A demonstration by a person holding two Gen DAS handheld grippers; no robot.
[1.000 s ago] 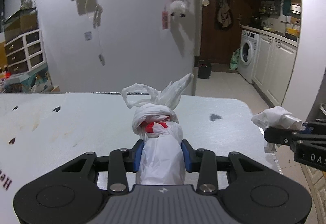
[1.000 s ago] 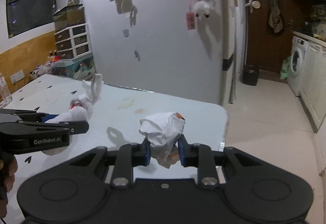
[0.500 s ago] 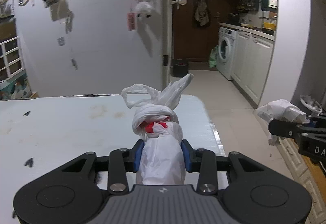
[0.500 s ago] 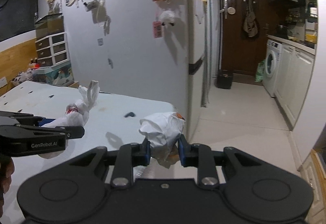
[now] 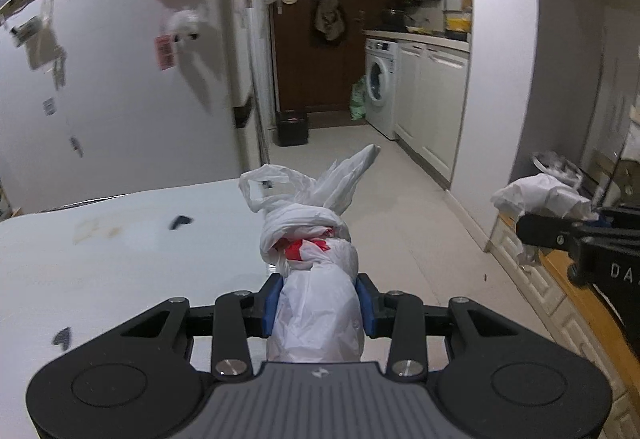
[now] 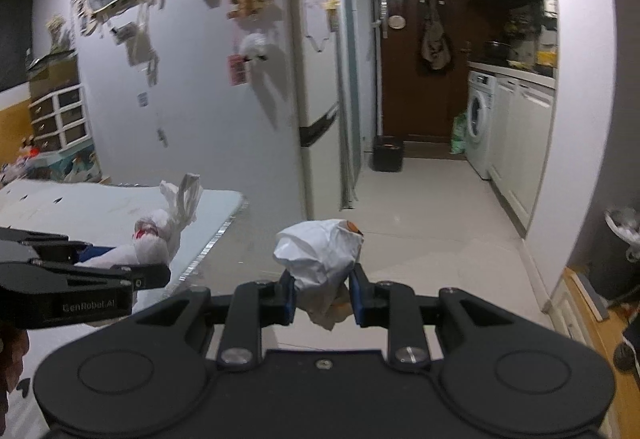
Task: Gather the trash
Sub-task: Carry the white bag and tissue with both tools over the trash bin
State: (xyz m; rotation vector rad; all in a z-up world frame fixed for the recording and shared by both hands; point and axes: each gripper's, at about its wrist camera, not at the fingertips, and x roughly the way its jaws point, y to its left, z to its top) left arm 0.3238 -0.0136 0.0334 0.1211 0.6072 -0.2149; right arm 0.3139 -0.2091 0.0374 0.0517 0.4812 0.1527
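White plastic, knotted at the top with a red patch, fills the left claw (image 5: 319,305): this bag (image 5: 316,279) is clamped between the blue pads, above the edge of the pale worktop (image 5: 120,259). At 3 o'clock, the right claw (image 6: 322,299) is closed on a crumpled paper wad (image 6: 320,259) over the tiled floor (image 6: 420,207). A lined bin (image 6: 624,227) stands at 3 o'clock in the right view.

A white table (image 5: 120,271) with small dark marks (image 5: 179,222) and stains.
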